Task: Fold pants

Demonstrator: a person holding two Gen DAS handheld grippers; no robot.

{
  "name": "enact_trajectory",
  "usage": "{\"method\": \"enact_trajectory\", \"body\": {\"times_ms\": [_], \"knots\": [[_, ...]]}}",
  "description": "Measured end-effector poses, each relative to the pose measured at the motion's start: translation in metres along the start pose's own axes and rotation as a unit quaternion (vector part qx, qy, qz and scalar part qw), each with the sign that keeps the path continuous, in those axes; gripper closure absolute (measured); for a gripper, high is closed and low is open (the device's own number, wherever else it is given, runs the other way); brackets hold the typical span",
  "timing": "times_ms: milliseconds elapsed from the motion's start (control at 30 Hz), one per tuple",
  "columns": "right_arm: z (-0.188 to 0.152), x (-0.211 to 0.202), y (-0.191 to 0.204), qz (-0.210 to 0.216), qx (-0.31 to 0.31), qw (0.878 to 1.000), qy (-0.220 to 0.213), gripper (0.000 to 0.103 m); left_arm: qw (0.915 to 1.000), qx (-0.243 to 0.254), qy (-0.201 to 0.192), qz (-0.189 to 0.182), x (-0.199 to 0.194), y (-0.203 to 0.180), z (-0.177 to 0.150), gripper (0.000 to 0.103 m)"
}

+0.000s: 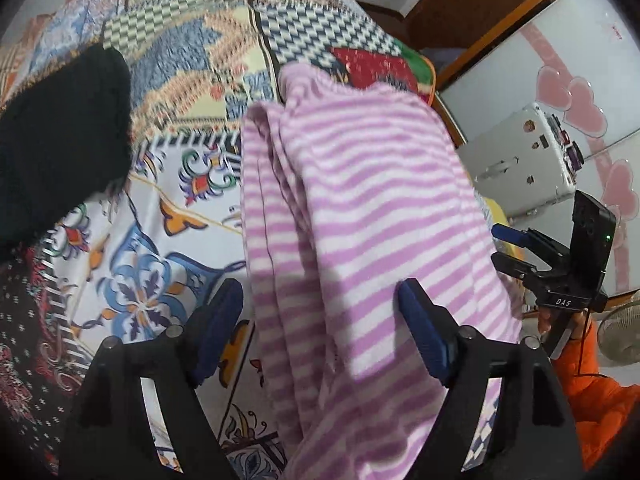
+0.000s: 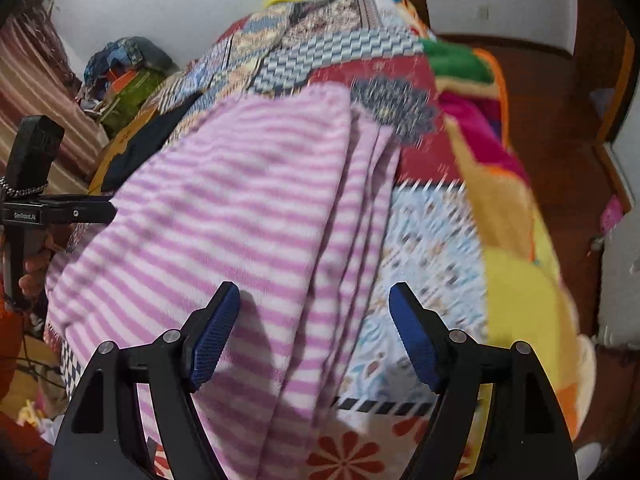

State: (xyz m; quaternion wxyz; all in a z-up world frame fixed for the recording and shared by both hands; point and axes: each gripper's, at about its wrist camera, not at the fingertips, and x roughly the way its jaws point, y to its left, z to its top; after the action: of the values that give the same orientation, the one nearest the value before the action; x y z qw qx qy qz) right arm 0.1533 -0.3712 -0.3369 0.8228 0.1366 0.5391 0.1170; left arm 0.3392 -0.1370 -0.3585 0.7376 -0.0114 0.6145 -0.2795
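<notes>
Pink-and-white striped pants [image 1: 360, 180] lie folded lengthwise on a patchwork bedspread [image 1: 160, 208]. My left gripper [image 1: 320, 292] hovers open over their near end. Its fingers straddle the pants' layered left edge, and the pads are clear of the cloth. In the right wrist view the same pants [image 2: 240, 200] run away from me. My right gripper [image 2: 314, 292] is open above their stacked right edge, holding nothing. The right gripper [image 1: 506, 248] also shows at the pants' right side in the left wrist view.
A black garment [image 1: 60, 132] lies on the bed to the left. Off the bed's right side stand a white machine [image 1: 520, 160] and a fan [image 1: 620, 332], beside an orange sleeve [image 1: 592, 380]. Wooden floor [image 2: 560, 140] lies beyond the bed edge; a clothes pile [image 2: 128, 68] sits far left.
</notes>
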Motion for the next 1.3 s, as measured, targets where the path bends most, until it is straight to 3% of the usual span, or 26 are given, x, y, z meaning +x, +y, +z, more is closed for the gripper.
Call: {"method": "enact_trajectory", "body": {"times_ms": [200,433,667,733,833,1033,1100,1300], "knots": [[0.003,0.019,-0.014,0.043,0.039,0.998,0.009,0.024,0.9995,-0.011,0.013,-0.028,0.021,0.008,0.006,0.012],[0.018,0.034,-0.024,0.082,0.042,0.996,0.013,0.020,0.9984,0.003,0.018,-0.054,0.035,0.004,0.023,0.012],[0.039,0.051,-0.020,0.119,0.044,0.992,0.017,0.021,0.9959,0.006,0.027,-0.086,0.051,-0.005,0.038,0.012],[0.044,0.054,-0.014,0.125,0.038,0.991,0.016,0.027,0.9954,0.013,0.029,-0.090,0.052,-0.011,0.040,0.012],[0.045,0.053,-0.007,0.143,0.035,0.989,0.016,0.043,0.9950,0.018,0.026,-0.095,0.050,-0.017,0.038,0.018],[0.051,0.047,0.008,0.150,0.011,0.989,0.001,0.066,0.9955,0.032,0.012,-0.088,0.037,-0.026,0.031,0.046],[0.053,0.043,0.016,0.146,0.000,0.989,-0.010,0.070,0.9961,0.036,0.004,-0.080,0.030,-0.029,0.028,0.054],[0.063,0.027,0.034,0.143,-0.031,0.989,-0.032,0.075,0.9963,0.064,-0.048,-0.033,-0.005,-0.037,0.012,0.064]]}}
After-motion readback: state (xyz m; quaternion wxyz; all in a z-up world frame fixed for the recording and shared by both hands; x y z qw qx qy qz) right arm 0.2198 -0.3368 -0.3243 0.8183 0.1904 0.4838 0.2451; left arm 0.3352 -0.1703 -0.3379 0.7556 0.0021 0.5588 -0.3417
